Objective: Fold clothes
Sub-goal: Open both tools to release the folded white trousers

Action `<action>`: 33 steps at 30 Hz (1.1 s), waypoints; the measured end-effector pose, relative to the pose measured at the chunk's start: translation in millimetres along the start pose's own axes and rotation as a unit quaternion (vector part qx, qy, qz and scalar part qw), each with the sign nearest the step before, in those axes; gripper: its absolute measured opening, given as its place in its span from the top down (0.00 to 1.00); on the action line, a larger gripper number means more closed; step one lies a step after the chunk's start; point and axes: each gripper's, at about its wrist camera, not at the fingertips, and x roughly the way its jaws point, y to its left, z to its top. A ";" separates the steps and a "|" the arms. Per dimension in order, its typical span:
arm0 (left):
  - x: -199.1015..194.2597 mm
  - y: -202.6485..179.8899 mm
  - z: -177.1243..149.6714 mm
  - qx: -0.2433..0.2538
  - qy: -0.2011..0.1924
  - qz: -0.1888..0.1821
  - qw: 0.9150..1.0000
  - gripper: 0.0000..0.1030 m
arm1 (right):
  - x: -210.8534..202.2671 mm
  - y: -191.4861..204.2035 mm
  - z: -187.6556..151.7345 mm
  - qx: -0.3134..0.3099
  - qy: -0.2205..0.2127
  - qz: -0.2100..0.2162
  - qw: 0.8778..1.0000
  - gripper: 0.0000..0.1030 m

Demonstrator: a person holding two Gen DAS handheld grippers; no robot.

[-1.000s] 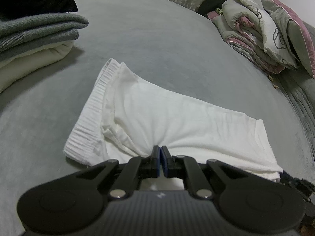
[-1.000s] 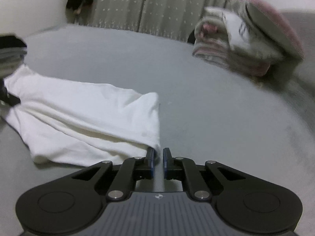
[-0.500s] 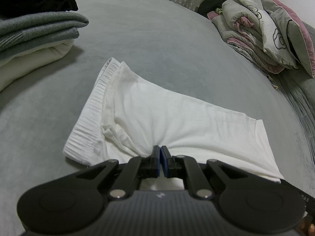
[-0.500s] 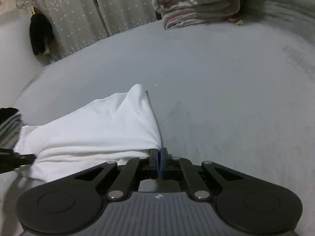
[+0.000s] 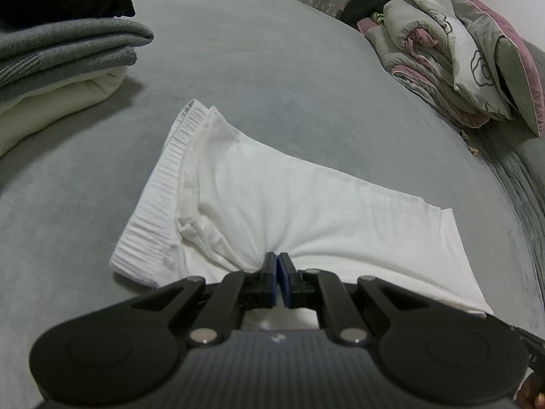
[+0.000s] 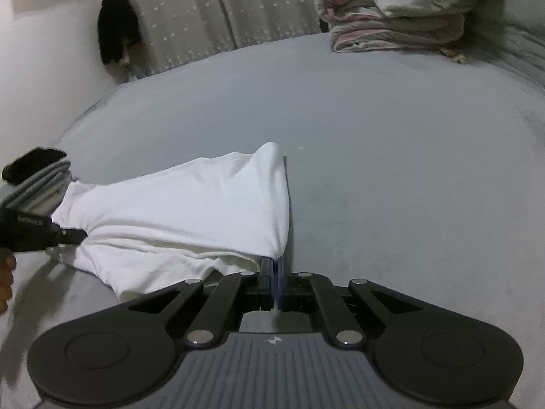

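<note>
I've got the left gripper (image 5: 276, 266) clamped on the near edge of the white shirt (image 5: 289, 204) on the bed (image 5: 255, 68), the right gripper (image 6: 275, 266) pinching its raised corner.

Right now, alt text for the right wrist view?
The right gripper is shut on a corner of a white garment lying on a grey bed. At far left the left gripper pinches the garment's other end; folded bedding sits at the back.
</note>
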 end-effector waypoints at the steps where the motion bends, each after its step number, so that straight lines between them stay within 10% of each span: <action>1: -0.5 0.4 0.4 0.002 0.002 -0.002 1.000 0.94 | -0.1 0.3 0.2 -0.007 0.002 0.004 1.000 0.98; 11: -9.4 2.3 2.1 0.005 0.018 -0.034 0.999 0.88 | -0.8 -22.7 10.0 -0.048 0.023 0.033 0.998 0.96; 21: -16.7 -22.8 -1.2 0.016 0.001 -0.080 0.997 0.82 | 15.8 -18.1 25.3 0.013 -0.053 0.072 0.996 0.92; 33: -7.5 -23.1 -6.7 0.032 0.011 0.002 0.999 0.84 | 30.3 16.4 7.5 -0.148 0.031 0.051 0.987 0.92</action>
